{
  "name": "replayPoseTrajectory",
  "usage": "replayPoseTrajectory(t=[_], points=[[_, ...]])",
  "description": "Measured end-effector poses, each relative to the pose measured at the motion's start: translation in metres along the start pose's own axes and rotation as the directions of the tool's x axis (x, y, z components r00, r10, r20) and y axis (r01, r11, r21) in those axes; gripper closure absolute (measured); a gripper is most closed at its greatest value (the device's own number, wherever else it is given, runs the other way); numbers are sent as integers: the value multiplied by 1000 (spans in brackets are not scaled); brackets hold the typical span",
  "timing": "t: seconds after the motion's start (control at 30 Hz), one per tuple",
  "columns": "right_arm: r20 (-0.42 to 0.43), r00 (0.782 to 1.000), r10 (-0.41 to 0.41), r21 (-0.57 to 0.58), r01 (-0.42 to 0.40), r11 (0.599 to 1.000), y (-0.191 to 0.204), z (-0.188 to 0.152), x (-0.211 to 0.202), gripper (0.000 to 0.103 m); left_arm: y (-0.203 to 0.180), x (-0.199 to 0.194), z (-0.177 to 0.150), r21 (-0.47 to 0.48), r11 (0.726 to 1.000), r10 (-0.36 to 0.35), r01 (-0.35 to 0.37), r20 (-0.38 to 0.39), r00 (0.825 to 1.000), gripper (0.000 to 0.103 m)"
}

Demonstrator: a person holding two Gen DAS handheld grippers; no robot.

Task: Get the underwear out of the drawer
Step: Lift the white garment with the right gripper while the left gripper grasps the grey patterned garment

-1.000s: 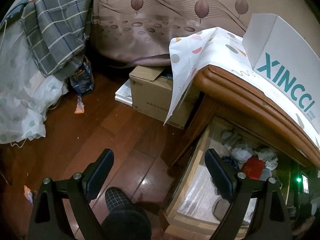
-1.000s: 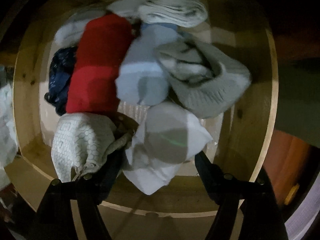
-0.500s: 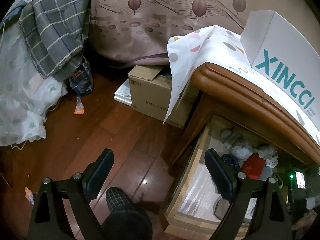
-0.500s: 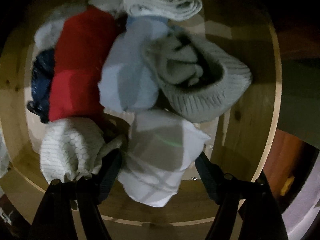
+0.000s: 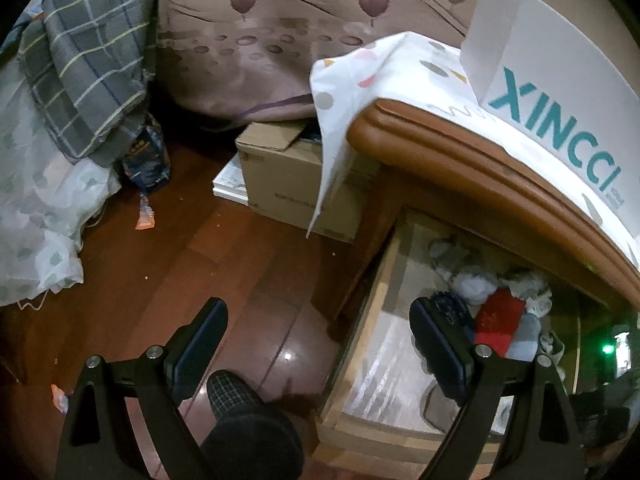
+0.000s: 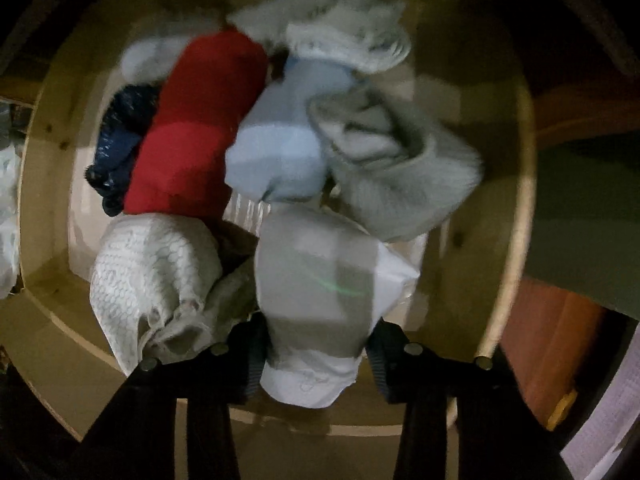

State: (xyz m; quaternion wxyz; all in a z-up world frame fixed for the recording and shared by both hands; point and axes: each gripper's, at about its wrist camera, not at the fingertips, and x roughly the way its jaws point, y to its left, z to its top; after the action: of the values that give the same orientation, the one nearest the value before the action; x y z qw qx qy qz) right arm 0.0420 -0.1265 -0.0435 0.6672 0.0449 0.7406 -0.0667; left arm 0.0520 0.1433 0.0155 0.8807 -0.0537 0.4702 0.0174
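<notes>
The open wooden drawer (image 6: pixel 516 184) holds several folded garments: a red roll (image 6: pixel 192 128), a dark blue one (image 6: pixel 120 148), a pale blue one (image 6: pixel 280 152), grey ones and a honeycomb-patterned white one (image 6: pixel 152 272). My right gripper (image 6: pixel 316 344) is inside the drawer, its jaws closed on a white folded underwear bundle (image 6: pixel 320 292). My left gripper (image 5: pixel 316 348) is open and empty, held above the floor beside the drawer (image 5: pixel 360 360), whose garments (image 5: pixel 500 316) show there too.
A nightstand top (image 5: pixel 460 148) with a dotted cloth and a white XINCCI box (image 5: pixel 560 92) overhangs the drawer. A cardboard box (image 5: pixel 292 176) stands on the wood floor (image 5: pixel 180 264). Bedding (image 5: pixel 48 160) lies left. A slippered foot (image 5: pixel 240 404) is below.
The right gripper's jaws have closed in around the white bundle, and the view has shifted and blurred. The left gripper has barely moved.
</notes>
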Motion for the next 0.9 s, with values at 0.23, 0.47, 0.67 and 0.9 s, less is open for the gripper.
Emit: replayPoseTrajectory(t=[0.23, 0.47, 0.67, 0.9], points=[[302, 953, 9, -106, 24, 994, 6, -36, -55, 60, -13, 4, -5, 33, 999, -38, 39, -34, 999, 13], [521, 852, 55, -155, 31, 987, -30, -77, -81, 60, -38, 3, -14, 111, 987, -112, 120, -83, 990, 13], [613, 790, 20, -106, 57, 993, -65, -81, -92, 60, -73, 8, -32, 142, 971, -170, 195, -172, 970, 8], [676, 737, 13, -38, 17, 999, -91, -89, -100, 60, -126, 23, -53, 213, 941, -189, 262, -311, 931, 6]])
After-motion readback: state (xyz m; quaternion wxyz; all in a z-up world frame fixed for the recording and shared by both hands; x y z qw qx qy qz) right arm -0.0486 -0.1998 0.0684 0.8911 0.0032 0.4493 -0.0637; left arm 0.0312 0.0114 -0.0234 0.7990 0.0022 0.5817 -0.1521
